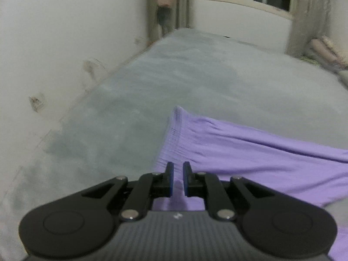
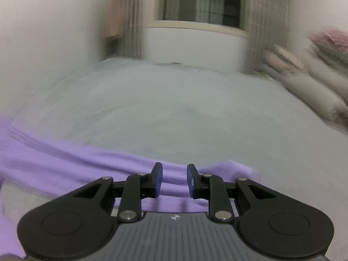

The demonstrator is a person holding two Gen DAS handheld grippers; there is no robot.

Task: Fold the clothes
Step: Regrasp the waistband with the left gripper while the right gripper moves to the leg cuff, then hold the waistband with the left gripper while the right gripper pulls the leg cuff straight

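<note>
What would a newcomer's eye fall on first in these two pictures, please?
The purple garment stands out first, spread on the grey bed, its gathered waistband toward the wall. Next come the two black tools low in each view: the left hand-held gripper over the waistband end with its jaws a narrow gap apart, and the right hand-held gripper, jaws wider, over the garment's other end. Neither holds cloth.

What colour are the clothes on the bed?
The clothes are plain light purple, seen best in the left wrist view.
</note>
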